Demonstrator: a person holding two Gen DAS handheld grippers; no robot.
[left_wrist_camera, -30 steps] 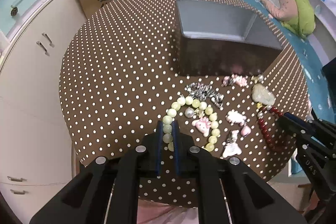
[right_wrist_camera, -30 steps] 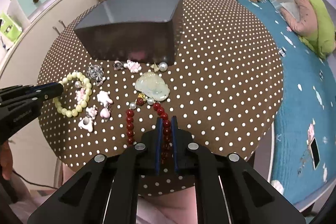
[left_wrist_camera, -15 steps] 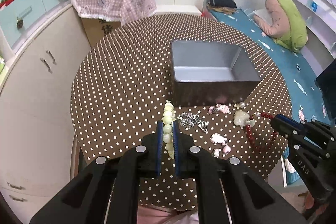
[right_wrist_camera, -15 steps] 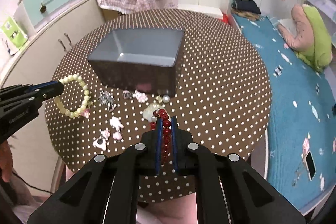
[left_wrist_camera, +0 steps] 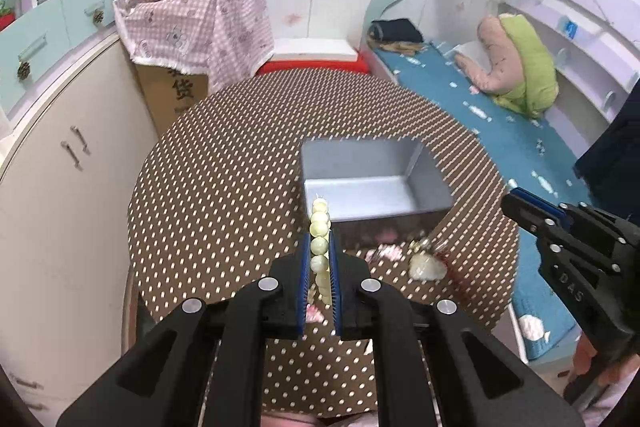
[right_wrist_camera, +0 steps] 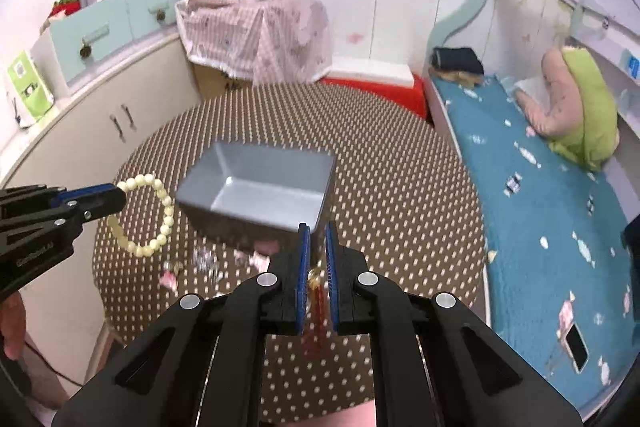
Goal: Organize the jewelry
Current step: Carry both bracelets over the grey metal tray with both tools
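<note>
A child's bedroom with white cupboards, pale blue drawers and a bed (right_wrist_camera: pixel 540 211) under a blue patterned cover surrounds a round bench (left_wrist_camera: pixel 224 195) dressed in a brown cloth with white dots. An open grey box (left_wrist_camera: pixel 372 179) stands on the bench toward its middle; its inside looks bare. A pink checked cloth (left_wrist_camera: pixel 196 23) is draped over a cardboard carton behind the bench, and a pink and green cushion (right_wrist_camera: pixel 576 103) lies on the bed.

The left hand-held gripper (left_wrist_camera: pixel 319 259) is clenched on a bracelet of pale green beads (left_wrist_camera: pixel 320 247), raised clear of the bench. In the right wrist view the bracelet (right_wrist_camera: pixel 144 215) hangs as an open loop from the left gripper's blue-padded tips (right_wrist_camera: pixel 108 199), just beside the near left corner of the box and above the cloth.

The right hand-held gripper (right_wrist_camera: pixel 316 259) is clenched on a string of dark red beads (right_wrist_camera: pixel 318 303), which runs down between its blue pads and dangles blurred below them. A pale carved pendant (left_wrist_camera: pixel 427 265) shows near the front of the box in the left wrist view, with a red blur at its side; whether it rests on the cloth or hangs I cannot tell.

Several small pink and silver trinkets (right_wrist_camera: pixel 208 263) lie scattered on the bench in front of the box, too blurred to name singly.
</note>
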